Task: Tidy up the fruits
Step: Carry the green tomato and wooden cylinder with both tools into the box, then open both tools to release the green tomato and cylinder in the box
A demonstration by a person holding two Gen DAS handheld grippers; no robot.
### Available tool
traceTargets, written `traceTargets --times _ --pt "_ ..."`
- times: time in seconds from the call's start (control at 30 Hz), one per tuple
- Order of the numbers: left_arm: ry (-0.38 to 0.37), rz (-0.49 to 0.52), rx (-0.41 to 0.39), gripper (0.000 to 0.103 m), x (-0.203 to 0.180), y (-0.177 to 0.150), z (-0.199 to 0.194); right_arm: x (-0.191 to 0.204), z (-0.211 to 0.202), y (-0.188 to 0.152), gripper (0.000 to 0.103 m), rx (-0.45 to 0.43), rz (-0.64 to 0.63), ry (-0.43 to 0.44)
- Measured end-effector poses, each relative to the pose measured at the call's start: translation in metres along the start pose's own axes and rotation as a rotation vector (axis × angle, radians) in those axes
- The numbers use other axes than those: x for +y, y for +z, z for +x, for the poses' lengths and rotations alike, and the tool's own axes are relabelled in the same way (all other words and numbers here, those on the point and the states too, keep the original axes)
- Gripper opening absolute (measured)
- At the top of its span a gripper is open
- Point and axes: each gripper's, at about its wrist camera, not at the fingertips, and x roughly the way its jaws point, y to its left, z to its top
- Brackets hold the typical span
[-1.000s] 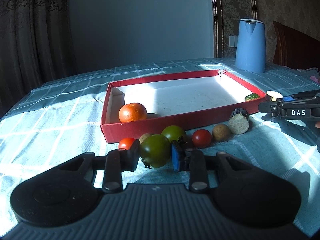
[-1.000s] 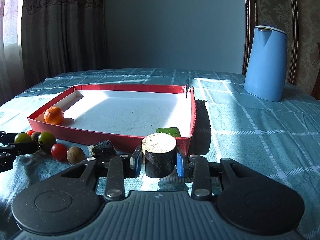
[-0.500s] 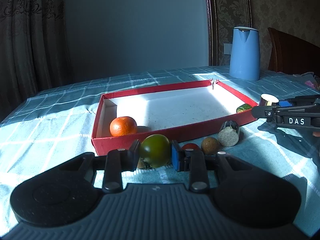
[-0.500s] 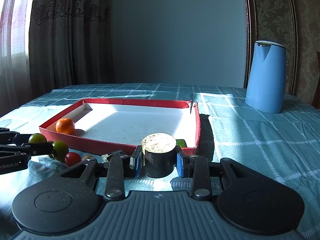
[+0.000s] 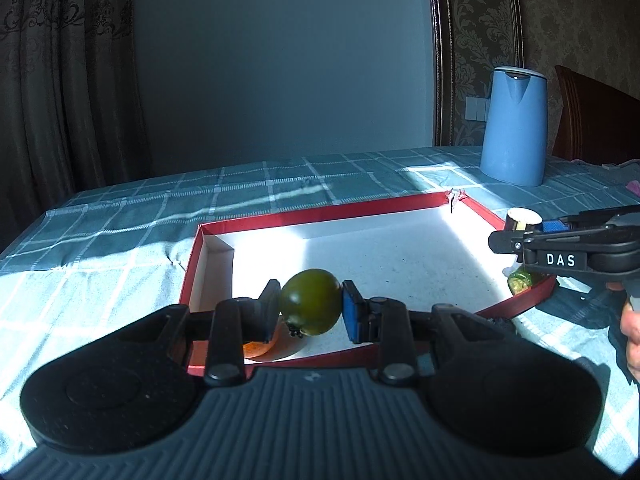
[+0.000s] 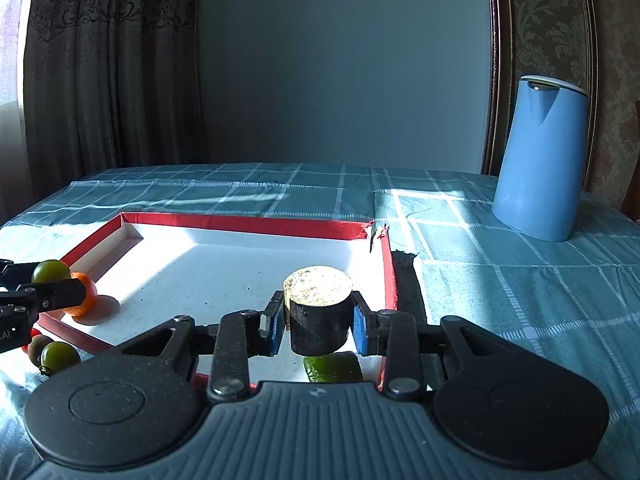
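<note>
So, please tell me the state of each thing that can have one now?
left gripper: shut on the green tomato, above the tray
right gripper: shut on the dark cylinder piece, upright
red tray: open, corner torn
orange: resting inside tray
blue kettle: upright, lid closed

Blue kettle (image 6: 538,160) on checked tablecloth (image 6: 520,280), curtains (image 6: 100,80) behind.

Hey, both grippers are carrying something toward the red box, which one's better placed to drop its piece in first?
Probably the right gripper: its dark cut chunk hangs well inside the red box. The left gripper, holding the green tomato, sits lower over the near wall, right above the orange.
</note>
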Motion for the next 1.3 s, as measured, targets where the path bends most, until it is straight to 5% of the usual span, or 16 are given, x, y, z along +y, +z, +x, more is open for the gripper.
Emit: traceTargets --times 0.3,0.9,1.1,1.3 --pt "0.057 -0.047 0.077 0.029 0.011 0.01 0.043 -0.007 0.049 0.006 0.032 0.135 0.048 -0.024" --pt "0.077 0.004 0.085 0.032 -0.003 0.005 0.054 0.001 0.054 0.003 0.032 0.151 0.022 -0.055" --pt "0.064 0.011 0.08 0.044 -0.005 0.005 0.054 0.002 0.054 0.003 0.033 0.151 0.02 -0.059" --pt "0.055 0.026 0.061 0.065 -0.01 0.004 0.048 0.001 0.052 0.001 0.049 0.14 0.032 -0.028"
